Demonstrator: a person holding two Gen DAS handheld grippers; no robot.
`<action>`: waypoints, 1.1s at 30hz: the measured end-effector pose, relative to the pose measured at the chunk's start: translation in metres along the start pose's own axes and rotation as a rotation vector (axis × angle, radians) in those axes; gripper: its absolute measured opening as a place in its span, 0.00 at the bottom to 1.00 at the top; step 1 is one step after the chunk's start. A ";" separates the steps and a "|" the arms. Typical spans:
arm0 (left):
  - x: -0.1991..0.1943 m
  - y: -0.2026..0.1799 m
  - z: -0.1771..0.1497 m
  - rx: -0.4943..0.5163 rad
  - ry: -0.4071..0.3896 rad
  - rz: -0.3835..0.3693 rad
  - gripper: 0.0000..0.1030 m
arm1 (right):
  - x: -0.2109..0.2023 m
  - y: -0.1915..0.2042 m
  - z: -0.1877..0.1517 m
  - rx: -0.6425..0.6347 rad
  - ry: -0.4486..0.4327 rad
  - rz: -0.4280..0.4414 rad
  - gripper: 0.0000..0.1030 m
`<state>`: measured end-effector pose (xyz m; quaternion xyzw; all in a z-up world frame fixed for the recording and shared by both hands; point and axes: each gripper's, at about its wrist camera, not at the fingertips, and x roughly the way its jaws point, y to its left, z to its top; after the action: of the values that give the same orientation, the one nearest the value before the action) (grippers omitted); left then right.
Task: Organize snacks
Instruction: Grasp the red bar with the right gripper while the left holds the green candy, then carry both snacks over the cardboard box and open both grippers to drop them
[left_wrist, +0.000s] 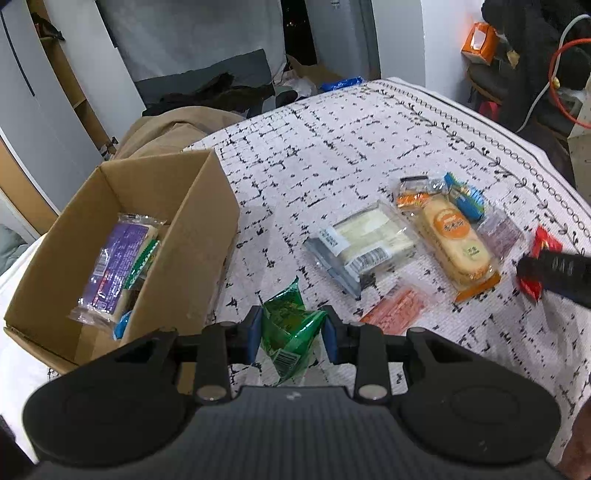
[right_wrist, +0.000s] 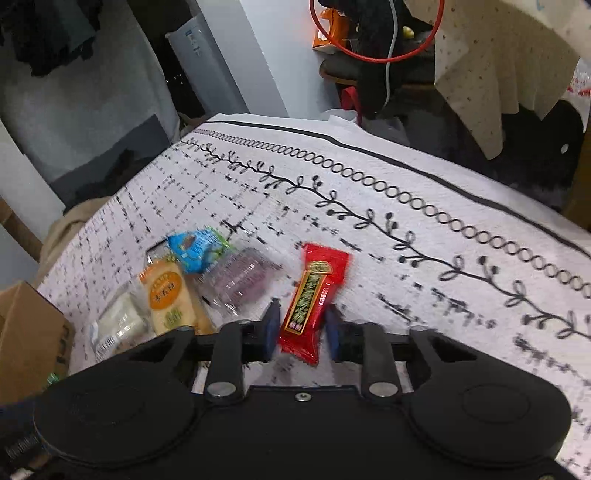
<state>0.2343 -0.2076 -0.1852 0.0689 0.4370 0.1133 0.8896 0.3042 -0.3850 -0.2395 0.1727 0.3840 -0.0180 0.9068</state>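
- Snacks lie loose on the patterned cloth (left_wrist: 369, 147); some are already in the box (left_wrist: 122, 236) at the left.
- Left gripper (left_wrist: 291, 328) pinches a green packet (left_wrist: 288, 332), just right of the box.
- Right gripper (right_wrist: 300, 325) has its pads against a red bar (right_wrist: 314, 295); the bar's long axis runs forward between the fingers.
- Judgement: the left hand is nearer the box.
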 end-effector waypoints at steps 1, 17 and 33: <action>-0.001 0.001 0.001 -0.003 -0.003 -0.003 0.32 | -0.002 -0.001 -0.001 -0.004 0.003 -0.004 0.21; -0.030 0.030 0.014 -0.099 -0.071 -0.042 0.32 | -0.056 0.028 -0.002 -0.021 0.019 0.098 0.21; -0.060 0.082 0.026 -0.188 -0.139 -0.065 0.32 | -0.098 0.111 -0.002 -0.099 0.002 0.236 0.21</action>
<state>0.2078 -0.1449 -0.1052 -0.0213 0.3638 0.1199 0.9235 0.2517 -0.2900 -0.1387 0.1718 0.3624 0.1077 0.9097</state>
